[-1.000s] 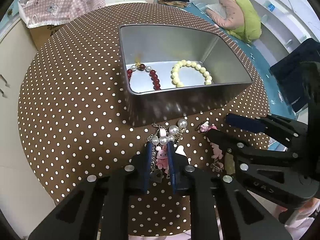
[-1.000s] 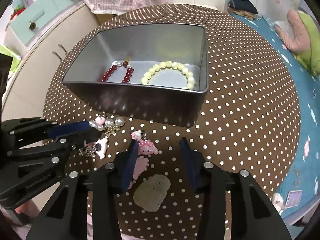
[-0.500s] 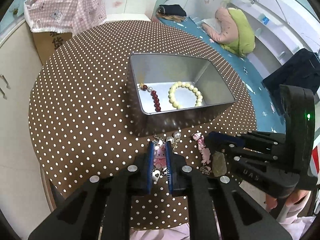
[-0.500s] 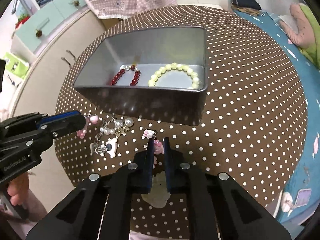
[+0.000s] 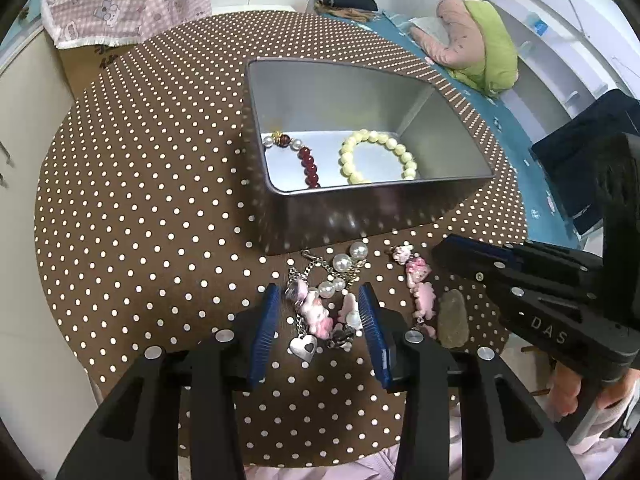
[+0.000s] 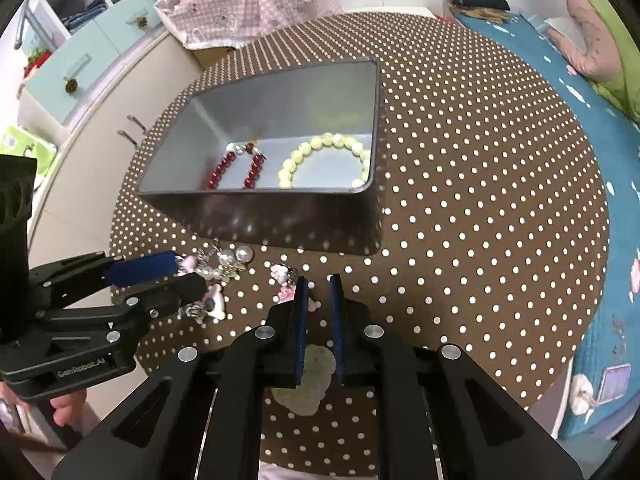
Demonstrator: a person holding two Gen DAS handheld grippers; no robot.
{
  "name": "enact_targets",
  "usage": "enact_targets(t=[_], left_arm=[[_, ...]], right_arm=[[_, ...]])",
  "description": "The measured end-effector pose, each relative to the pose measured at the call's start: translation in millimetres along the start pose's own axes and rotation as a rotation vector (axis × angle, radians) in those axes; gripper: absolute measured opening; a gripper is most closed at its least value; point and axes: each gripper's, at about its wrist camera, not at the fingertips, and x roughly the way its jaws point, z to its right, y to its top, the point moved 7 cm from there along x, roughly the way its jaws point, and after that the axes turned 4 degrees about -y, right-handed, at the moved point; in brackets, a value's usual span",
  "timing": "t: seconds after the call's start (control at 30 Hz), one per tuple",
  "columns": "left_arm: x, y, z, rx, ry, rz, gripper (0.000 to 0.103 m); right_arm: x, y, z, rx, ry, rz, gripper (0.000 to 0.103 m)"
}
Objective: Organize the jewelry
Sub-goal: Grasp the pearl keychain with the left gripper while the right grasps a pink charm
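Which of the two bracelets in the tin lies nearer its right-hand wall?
The pale yellow bead bracelet. It lies by the right-hand wall of the metal tin; the dark red bead bracelet lies toward the left wall.

Bright, even indoor light (soft shadows); fisheye bending, dark corners.

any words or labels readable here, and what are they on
"DAS", reading in full: on the body of the right gripper, left wrist view.
"GenRobot.AI": on the body of the left gripper, right wrist view.
Dark characters on the cardboard box under the pink checked cloth: too blurred to read.
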Motion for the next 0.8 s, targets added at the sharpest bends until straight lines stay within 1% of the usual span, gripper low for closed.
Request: enact_targets(t=[0.03, 0.07, 0.1, 0.13, 0.17, 0.23, 0.3, 0.4, 0.47, 0.53, 0.57, 0.6, 0.7, 0.77, 0.8], left_arm=[[3.8, 0.4, -1.5, -0.001, 0.014, -0.007, 0.036], [2.7, 2.0, -1.4, 0.002, 0.019, 0.005, 0.036], [3.4, 3.0, -3.8, -0.003, 0.026, -0.003, 0.031], [4.6, 4.2, -3.3, -0.01, 0.039, 0.0, 0.02], [4.5, 4.6, -5.5, -0.017, 0.042, -0.003, 0.015], [3.1, 3.6, -7.9, -0.026, 0.03, -0.005, 0.012], [-2.7, 2.3, -11.9, -0.033, 0.034, 0.007, 0.012], [-15.8, -2.5, -19.4, -0.045, 0.01, 0.026, 0.011], [-27.1, -4.7, -23.6, -0.044, -0.001, 0.045, 0.011], [-37.6, -5.2, -24.4, -0.042, 0.004, 0.064, 0.011], [-43.6, -5.6, -25.3, -0.041, 0.0, 0.075, 0.011], [-49.4, -6.4, -27.2, -0.044, -0.008, 0.085, 0.011], [-61.5, -7.6, -29.0, -0.041, -0.021, 0.107, 0.011], [-66.1, -8.4, -31.5, -0.047, -0.029, 0.115, 0.011], [-67.7, -9.3, -34.2, -0.055, -0.032, 0.116, 0.011]], right_arm=[[3.9, 1.6, -4.1, 0.002, 0.002, -0.006, 0.013], [5.8, 0.8, -4.4, 0.005, 0.01, -0.014, 0.013], [6.9, 0.4, -4.5, 0.007, 0.013, -0.018, 0.013], [8.8, 1.1, -7.2, 0.007, 0.011, -0.019, 0.013], [8.8, 1.0, -7.6, 0.005, 0.009, -0.019, 0.013], [9.0, 0.3, -11.5, -0.006, 0.008, -0.017, 0.013], [7.9, -0.5, -17.5, -0.026, 0.01, -0.014, 0.013], [11.6, 0.1, -29.2, -0.044, 0.01, -0.023, 0.013], [15.2, 2.0, -36.6, -0.06, -0.007, -0.023, 0.022], [17.6, 3.9, -45.8, -0.071, -0.004, -0.022, 0.058], [16.6, 5.8, -49.3, -0.081, -0.004, -0.002, 0.059], [16.7, 6.5, -52.1, -0.093, -0.013, 0.006, 0.059], [24.2, 7.3, -56.1, -0.105, -0.034, -0.008, 0.059], [27.3, 8.9, -61.3, -0.125, -0.051, 0.007, 0.056], [28.4, 10.1, -62.3, -0.135, -0.064, 0.014, 0.047]])
